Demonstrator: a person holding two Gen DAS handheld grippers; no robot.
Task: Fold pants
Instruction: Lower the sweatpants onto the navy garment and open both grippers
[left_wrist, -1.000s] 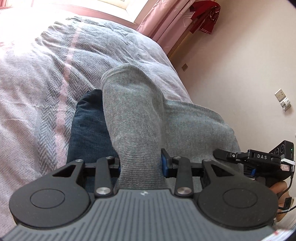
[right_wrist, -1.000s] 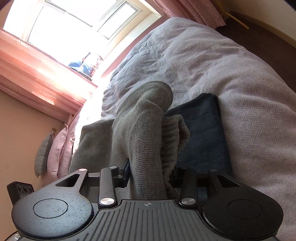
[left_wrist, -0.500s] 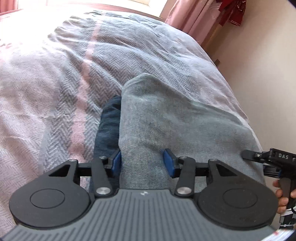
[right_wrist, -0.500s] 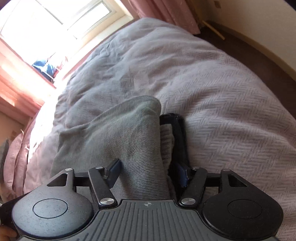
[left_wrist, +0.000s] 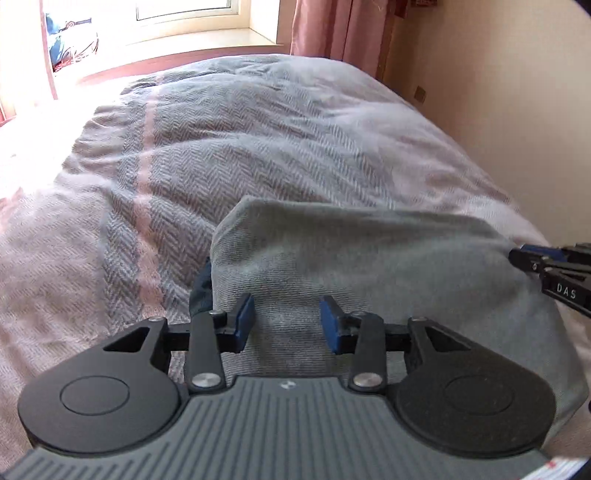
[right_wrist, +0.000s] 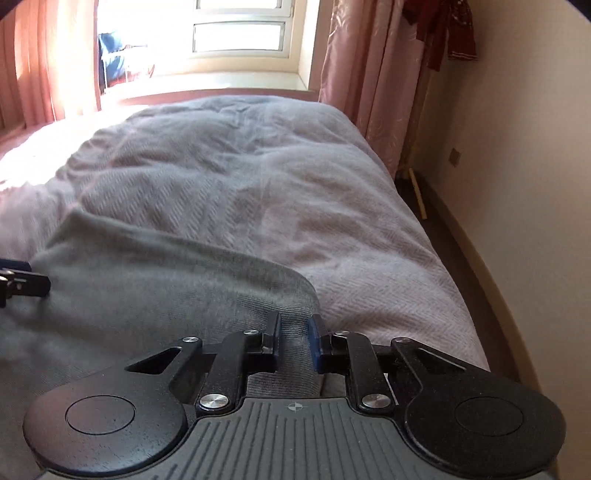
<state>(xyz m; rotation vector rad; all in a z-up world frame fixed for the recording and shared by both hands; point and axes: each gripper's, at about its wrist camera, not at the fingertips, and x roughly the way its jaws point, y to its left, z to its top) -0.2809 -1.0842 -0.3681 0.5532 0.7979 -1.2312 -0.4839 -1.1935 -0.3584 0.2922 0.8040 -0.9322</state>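
Grey knit pants (left_wrist: 369, 251) lie folded on the bed and cover most of a dark blue folded garment (left_wrist: 201, 291), which peeks out at their left edge. My left gripper (left_wrist: 287, 323) sits at the pants' near left edge. Its jaws are closing, and a thick fold of grey cloth fills the gap between the blue pads. My right gripper (right_wrist: 294, 338) is at the near right corner of the pants (right_wrist: 166, 280). Its jaws are closing narrowly and pinch a ridge of grey fabric. Each gripper's tip shows in the other's view: the right gripper (left_wrist: 546, 266) and the left gripper (right_wrist: 22, 282).
The bed cover (left_wrist: 221, 147) is a pale herringbone weave with a pink stripe. It reaches back to a bright window and pink curtains (right_wrist: 354, 74). A wall and a strip of dark floor (right_wrist: 461, 240) with a wooden stick (right_wrist: 417, 195) run along the bed's right side.
Both grippers came down and laid the raised grey pants flat over the dark blue garment. Both views rolled level. The right jaws spread wide, then narrowed onto a thin ridge of cloth.
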